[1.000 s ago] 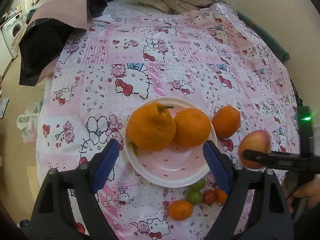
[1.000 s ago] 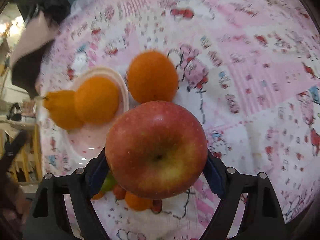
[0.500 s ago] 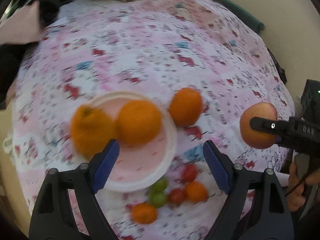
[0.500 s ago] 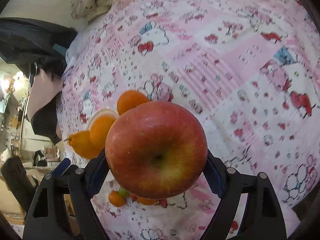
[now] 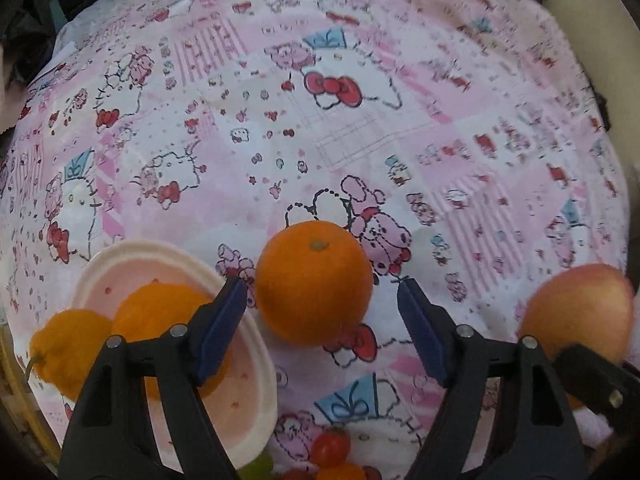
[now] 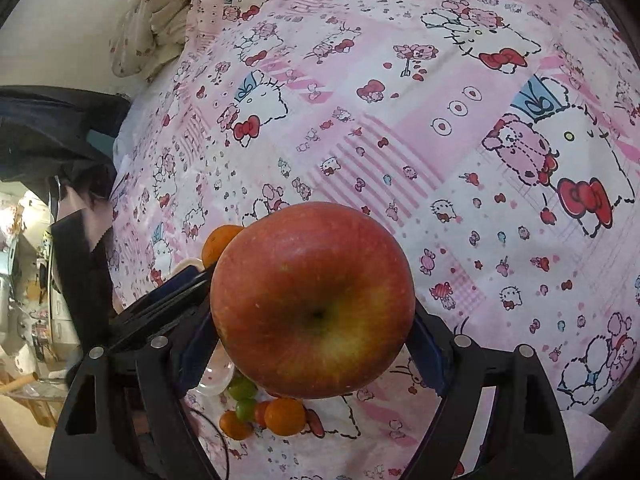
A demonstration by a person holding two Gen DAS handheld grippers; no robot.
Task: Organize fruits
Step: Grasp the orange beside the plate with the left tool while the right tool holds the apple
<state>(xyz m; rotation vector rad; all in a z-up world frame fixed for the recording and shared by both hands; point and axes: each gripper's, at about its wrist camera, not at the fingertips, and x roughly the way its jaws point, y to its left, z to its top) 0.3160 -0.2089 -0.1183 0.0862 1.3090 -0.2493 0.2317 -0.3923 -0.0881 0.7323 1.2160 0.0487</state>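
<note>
A loose orange [image 5: 314, 280] lies on the pink cartoon-print sheet, right of a white plate [image 5: 172, 250]. My left gripper [image 5: 320, 328] points down around it, and its jaws are closing. The orange sits between the blue pads [image 5: 222, 328], with a gap showing on both sides. Two oranges [image 5: 160, 312] rest in the plate, the bumpy one [image 5: 68, 344] hanging over its left rim. My right gripper [image 6: 312, 344] is shut on a red-yellow apple [image 6: 312, 300], held above the sheet. That apple [image 5: 576, 312] also shows at the right of the left wrist view.
Small fruits cluster near the front edge: green grapes [image 6: 240, 388], a small orange [image 6: 284, 416] and a cherry tomato [image 5: 330, 446]. A crumpled beige cloth [image 6: 156, 20] lies at the far edge. Dark clothing [image 6: 48, 128] hangs at the left.
My left gripper moved right from over the plate, came down around the loose orange, and its jaws narrowed. My right gripper rolled and drifted aside, still holding the apple.
</note>
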